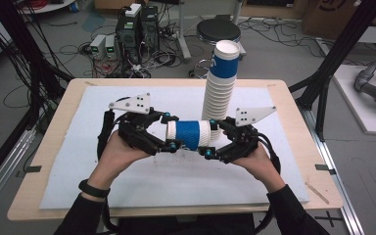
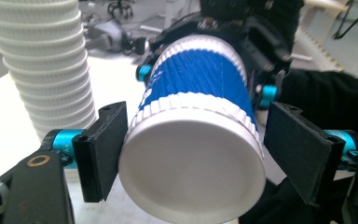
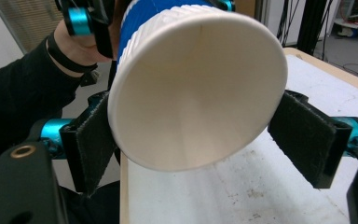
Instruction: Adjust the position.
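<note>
The worktop [image 1: 39, 161] is a pale wooden board overlaid with a white mat, and the work is carried out above the middle of that mat. Toward the far edge, right of centre, a tall stack of cups [image 1: 220, 88] is stood upright, white ribbed rims piled under a blue-banded top cup.

Just in front of the stack a single paper cup [image 1: 191, 134] is held in the air, laid on its side with its long axis running left to right across the worktop. Its closed base is pointed at the left tongs [image 1: 172, 132] and its open mouth at the right tongs [image 1: 216, 138], so each hand is met end-on and neither is nearer. The cup is seen as white, ribbed, with a broad blue fluted sleeve and a plain white inside.

The left tongs are part open: one pad lies against the base rim, the other stands clear. The right tongs are also spread about the mouth, one pad touching the rim and the other apart; whether the cup is truly gripped there cannot be told.
</note>
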A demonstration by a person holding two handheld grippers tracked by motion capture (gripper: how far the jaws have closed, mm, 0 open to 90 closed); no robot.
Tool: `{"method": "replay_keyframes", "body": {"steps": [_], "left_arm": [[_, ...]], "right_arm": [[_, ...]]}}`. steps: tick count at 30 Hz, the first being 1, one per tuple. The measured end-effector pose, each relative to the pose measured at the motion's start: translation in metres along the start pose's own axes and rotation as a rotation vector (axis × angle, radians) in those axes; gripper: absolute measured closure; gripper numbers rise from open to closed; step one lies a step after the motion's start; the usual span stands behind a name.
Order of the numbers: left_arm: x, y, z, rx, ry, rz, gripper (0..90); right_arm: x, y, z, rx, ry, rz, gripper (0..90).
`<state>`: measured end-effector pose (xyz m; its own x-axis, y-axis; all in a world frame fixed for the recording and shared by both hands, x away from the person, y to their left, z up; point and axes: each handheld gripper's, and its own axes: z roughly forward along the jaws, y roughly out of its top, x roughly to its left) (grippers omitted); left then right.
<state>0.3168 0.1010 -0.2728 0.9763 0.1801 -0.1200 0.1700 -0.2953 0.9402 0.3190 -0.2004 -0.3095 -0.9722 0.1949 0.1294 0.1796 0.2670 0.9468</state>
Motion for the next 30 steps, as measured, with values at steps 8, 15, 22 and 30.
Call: {"method": "replay_keyframes", "body": {"steps": [8,15,22,30], "left_arm": [[0.001,0.0,0.001,0.035,0.009,-0.015,21.4],[0.001,-0.001,0.003,0.059,-0.007,-0.002,27.3],[0.002,-0.001,0.002,0.015,-0.029,-0.004,27.9],[0.003,0.0,-0.008,-0.063,-0.025,-0.017,28.6]], "right_arm": [[-0.001,0.001,-0.005,-0.013,-0.001,0.008,18.3],[0.0,0.001,-0.006,-0.019,0.001,-0.002,18.2],[0.003,0.006,-0.01,-0.035,-0.005,-0.007,15.7],[0.0,0.005,-0.013,-0.052,-0.013,0.001,14.2]]}}
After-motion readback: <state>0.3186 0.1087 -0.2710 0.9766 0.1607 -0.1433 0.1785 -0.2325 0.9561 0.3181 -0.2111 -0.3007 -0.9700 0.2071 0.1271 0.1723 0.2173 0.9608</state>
